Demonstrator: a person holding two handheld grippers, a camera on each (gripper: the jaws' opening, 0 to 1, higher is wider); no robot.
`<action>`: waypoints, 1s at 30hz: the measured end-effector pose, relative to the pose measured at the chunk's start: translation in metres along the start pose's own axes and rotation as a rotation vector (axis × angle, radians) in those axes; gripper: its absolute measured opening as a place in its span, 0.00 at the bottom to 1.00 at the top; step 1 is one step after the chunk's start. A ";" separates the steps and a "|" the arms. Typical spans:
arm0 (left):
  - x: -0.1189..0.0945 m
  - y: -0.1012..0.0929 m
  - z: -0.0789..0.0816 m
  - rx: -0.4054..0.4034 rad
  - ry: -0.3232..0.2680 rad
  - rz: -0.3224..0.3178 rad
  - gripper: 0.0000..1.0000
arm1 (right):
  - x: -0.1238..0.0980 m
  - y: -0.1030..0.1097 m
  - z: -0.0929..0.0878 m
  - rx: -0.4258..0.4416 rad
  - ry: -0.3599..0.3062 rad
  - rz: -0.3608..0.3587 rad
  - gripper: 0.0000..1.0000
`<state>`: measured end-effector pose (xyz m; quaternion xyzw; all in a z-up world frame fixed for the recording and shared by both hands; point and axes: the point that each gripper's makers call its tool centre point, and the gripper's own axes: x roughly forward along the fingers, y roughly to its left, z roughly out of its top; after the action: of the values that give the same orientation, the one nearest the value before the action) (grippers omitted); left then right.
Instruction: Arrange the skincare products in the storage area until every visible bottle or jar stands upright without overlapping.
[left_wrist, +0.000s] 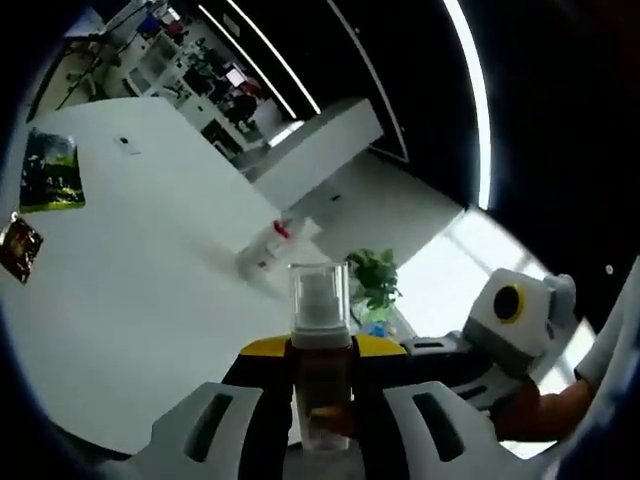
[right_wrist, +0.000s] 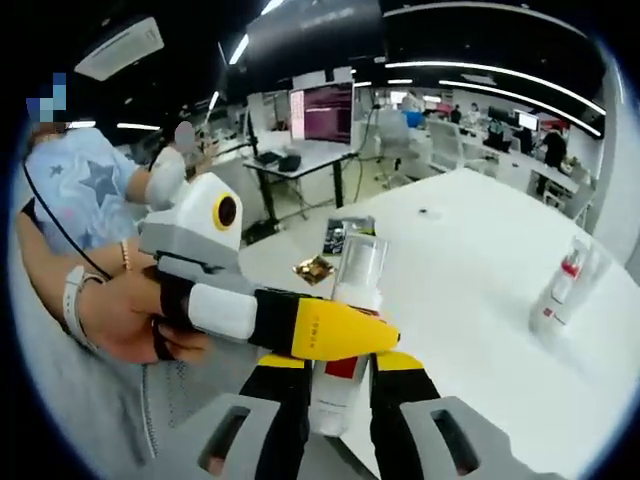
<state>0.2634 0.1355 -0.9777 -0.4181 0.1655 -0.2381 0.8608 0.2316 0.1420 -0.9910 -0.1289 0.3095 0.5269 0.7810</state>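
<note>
A pump bottle (left_wrist: 320, 300) with a clear cap stands upright between the jaws of my left gripper (left_wrist: 320, 352), which is shut on its body. In the right gripper view the same bottle (right_wrist: 358, 265), white with a red label, also sits between the jaws of my right gripper (right_wrist: 340, 368), low on its body. The left gripper (right_wrist: 330, 330) reaches in from the left, one yellow-tipped finger crossing the bottle's front. The right gripper (left_wrist: 510, 325) shows at the right of the left gripper view. A second white bottle (left_wrist: 265, 247) (right_wrist: 560, 290) with red trim lies on the white table (left_wrist: 150, 300) (right_wrist: 480, 250).
Two flat sachets (left_wrist: 50, 172) (left_wrist: 20, 250) lie near the table's far edge, also seen as sachets (right_wrist: 345, 235) (right_wrist: 315, 268). A small green plant (left_wrist: 375, 280) stands behind the bottle. A person's hand (right_wrist: 110, 315) holds the left gripper. Desks and screens fill the room beyond.
</note>
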 end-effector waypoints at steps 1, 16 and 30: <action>0.000 0.001 0.001 -0.008 -0.002 -0.004 0.16 | 0.000 -0.006 0.000 0.012 -0.002 -0.020 0.14; -0.001 -0.013 0.008 0.129 0.080 -0.070 0.17 | -0.008 -0.009 0.010 0.064 -0.092 0.089 0.10; -0.039 -0.036 0.057 0.019 -0.179 -0.316 0.36 | -0.043 -0.105 0.032 0.241 -0.370 -0.107 0.10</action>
<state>0.2488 0.1740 -0.9123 -0.4504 0.0183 -0.3339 0.8278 0.3269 0.0840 -0.9527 0.0481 0.2147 0.4587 0.8609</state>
